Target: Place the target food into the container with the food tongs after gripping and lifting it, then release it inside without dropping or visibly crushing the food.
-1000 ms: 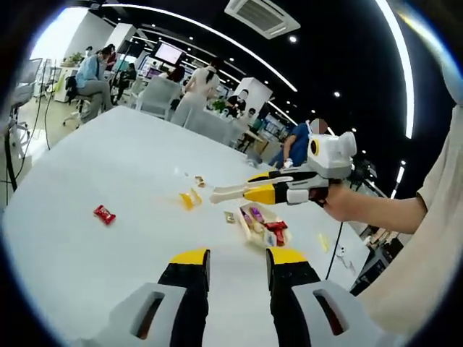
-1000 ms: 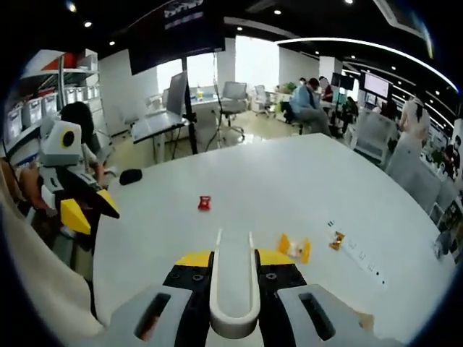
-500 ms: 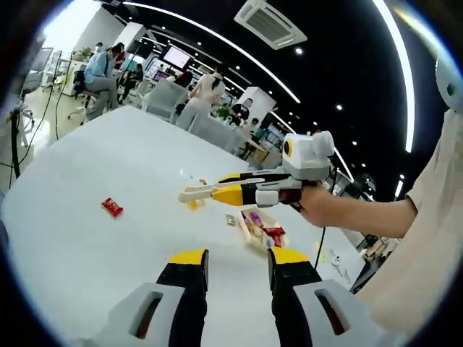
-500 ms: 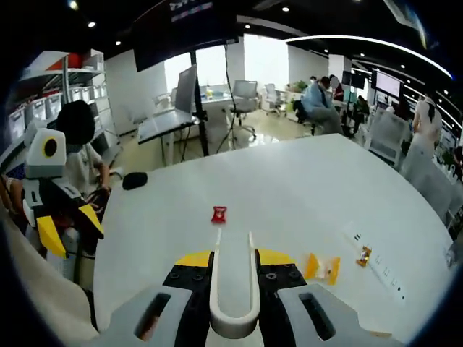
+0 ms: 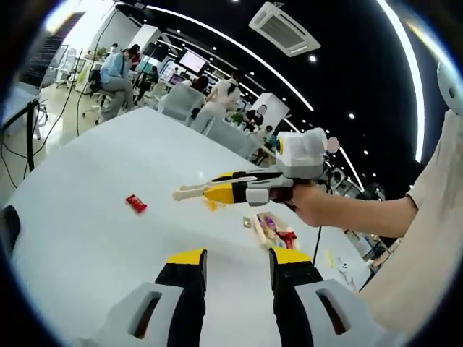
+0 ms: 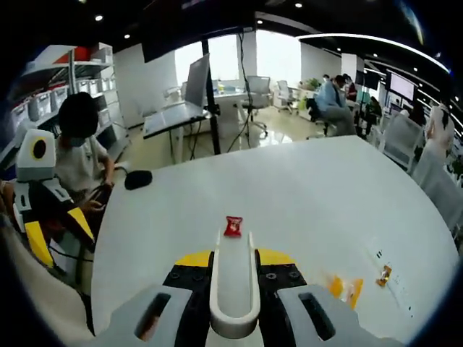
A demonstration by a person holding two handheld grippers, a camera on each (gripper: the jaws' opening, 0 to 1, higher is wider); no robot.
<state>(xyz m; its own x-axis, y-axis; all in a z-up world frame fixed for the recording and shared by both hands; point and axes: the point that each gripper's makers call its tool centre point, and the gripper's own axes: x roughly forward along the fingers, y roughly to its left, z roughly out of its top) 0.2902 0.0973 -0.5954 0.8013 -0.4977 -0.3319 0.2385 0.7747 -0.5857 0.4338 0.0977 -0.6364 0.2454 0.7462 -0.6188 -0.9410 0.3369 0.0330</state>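
Observation:
A red wrapped candy [image 6: 233,226] lies on the white table [image 6: 304,195], just beyond the tips of the white food tongs [image 6: 234,289]. My right gripper [image 6: 234,259] is shut on the tongs, whose two arms stand apart. In the left gripper view the same candy [image 5: 135,204] lies left of the tongs [image 5: 188,193], which the right gripper [image 5: 230,192] holds above the table. The container [image 5: 269,233], a small tray with several wrapped sweets, sits further right. My left gripper [image 5: 236,259] is open with nothing between its jaws, low over the table.
Yellow packets [image 6: 346,288] and a small gold sweet [image 6: 384,275] lie right of the tongs. A black mouse [image 6: 137,178] sits near the table's far left edge, where a person [image 6: 76,155] sits. The left gripper [image 6: 58,231] shows at the left. Chairs, desks and people stand beyond the table.
The right gripper has carried the tongs leftward over the table, away from the container. The red candy now lies right at the tongs' tips. Both views have shifted with the hands.

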